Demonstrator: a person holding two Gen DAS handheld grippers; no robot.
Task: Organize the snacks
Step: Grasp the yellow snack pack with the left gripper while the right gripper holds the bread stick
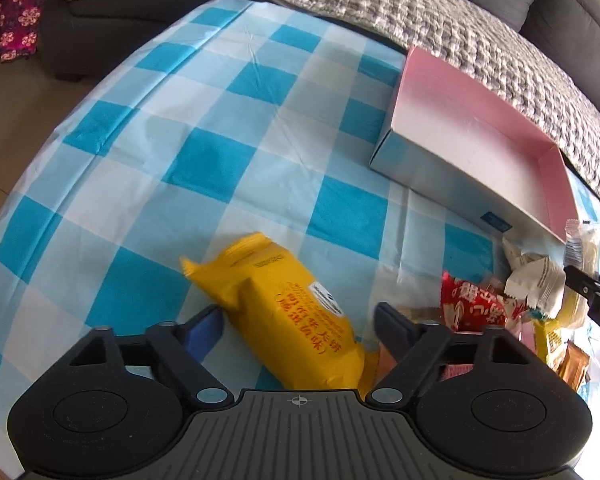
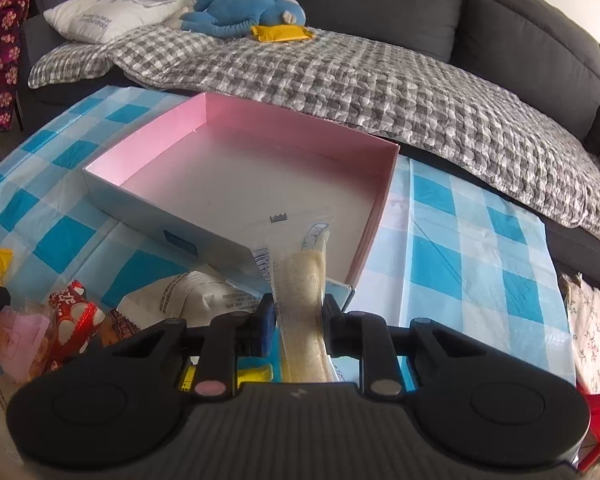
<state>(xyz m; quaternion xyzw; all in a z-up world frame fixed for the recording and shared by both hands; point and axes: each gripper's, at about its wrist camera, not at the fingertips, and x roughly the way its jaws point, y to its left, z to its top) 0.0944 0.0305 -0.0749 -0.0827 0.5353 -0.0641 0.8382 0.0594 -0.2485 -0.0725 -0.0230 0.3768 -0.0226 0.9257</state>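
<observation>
Checked tablecloth [image 1: 204, 168]: snack pile [image 1: 500, 304] beside pink box [image 2: 236, 168].

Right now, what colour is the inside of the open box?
Pink inside the open box, clearest in the right wrist view.

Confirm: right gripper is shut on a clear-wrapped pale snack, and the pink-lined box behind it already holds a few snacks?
Not quite. The pink-lined box holds no snacks, as the right wrist view shows. The right gripper is indeed shut on the clear-wrapped pale snack.

The left camera looks steeply down, close over the checked tablecloth [image 1: 228, 128]. The right camera faces the sofa [image 2: 380, 4]. Both see the pink box [image 1: 460, 144].
</observation>
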